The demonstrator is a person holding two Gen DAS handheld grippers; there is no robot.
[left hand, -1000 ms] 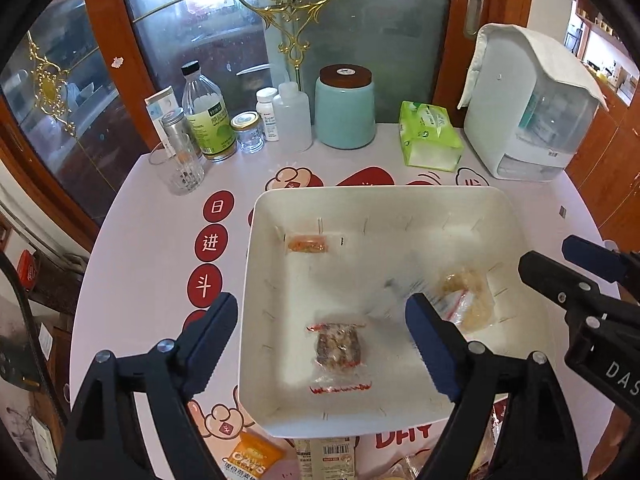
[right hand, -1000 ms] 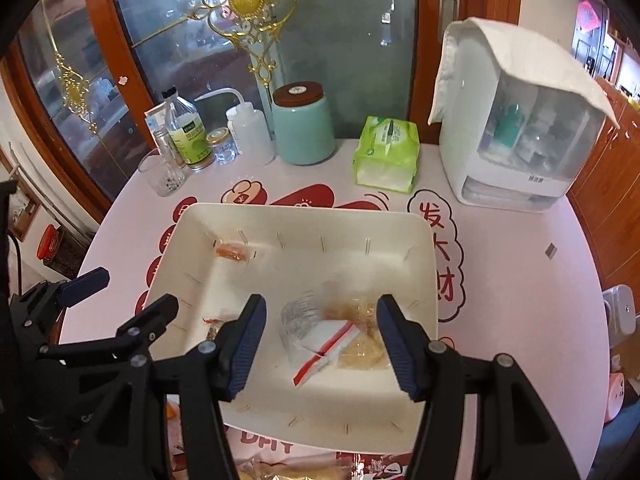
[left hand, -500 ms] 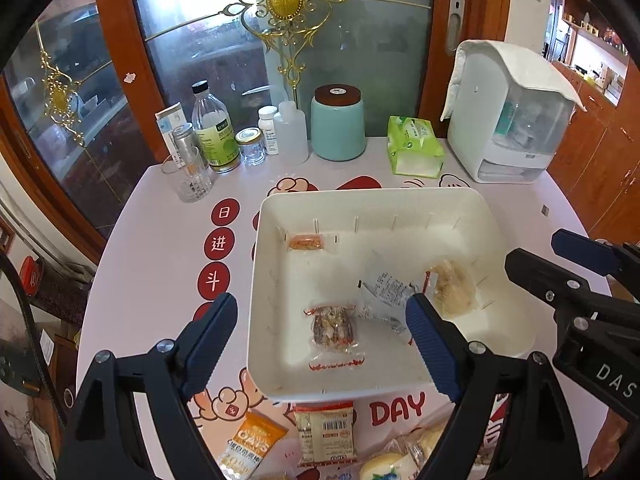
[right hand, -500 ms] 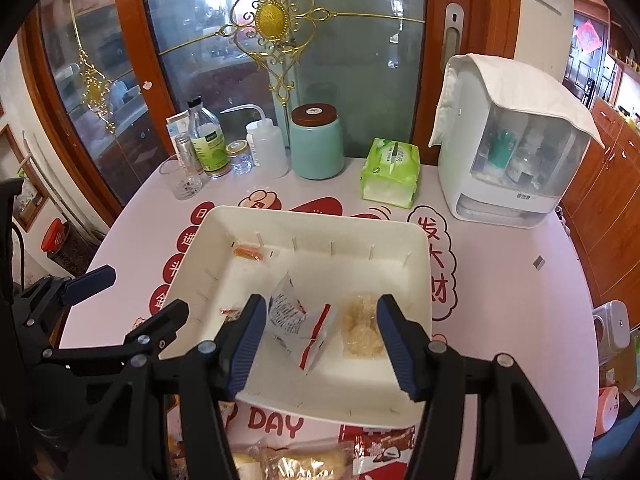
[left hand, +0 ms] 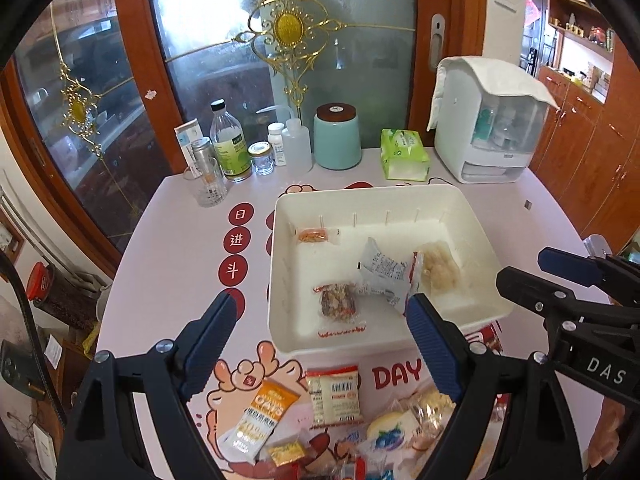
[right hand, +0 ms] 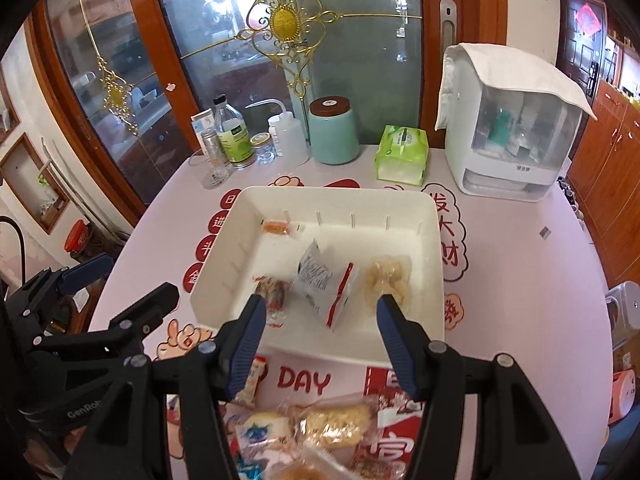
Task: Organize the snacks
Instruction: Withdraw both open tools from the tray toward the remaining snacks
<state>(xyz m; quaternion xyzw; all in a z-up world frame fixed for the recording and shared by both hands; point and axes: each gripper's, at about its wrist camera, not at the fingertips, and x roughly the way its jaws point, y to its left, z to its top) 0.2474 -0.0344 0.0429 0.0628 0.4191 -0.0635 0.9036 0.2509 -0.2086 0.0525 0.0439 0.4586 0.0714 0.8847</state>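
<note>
Both tongs, left tongs (left hand: 320, 336) and right tongs (right hand: 320, 320), gaping empty above the white tray (left hand: 384, 344) with 4 snack packets on the bench (left hand: 180, 264).

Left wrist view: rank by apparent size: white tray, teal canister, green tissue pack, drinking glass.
1. white tray, by far the largest.
2. teal canister.
3. green tissue pack, close to the canister, so that order is unsure.
4. drinking glass, smallest.

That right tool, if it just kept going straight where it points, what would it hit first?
Probably the white-and-red packet lying in the tray, between the dark snack and the pale one. The right tool is empty, and depth is hard to judge.
</note>
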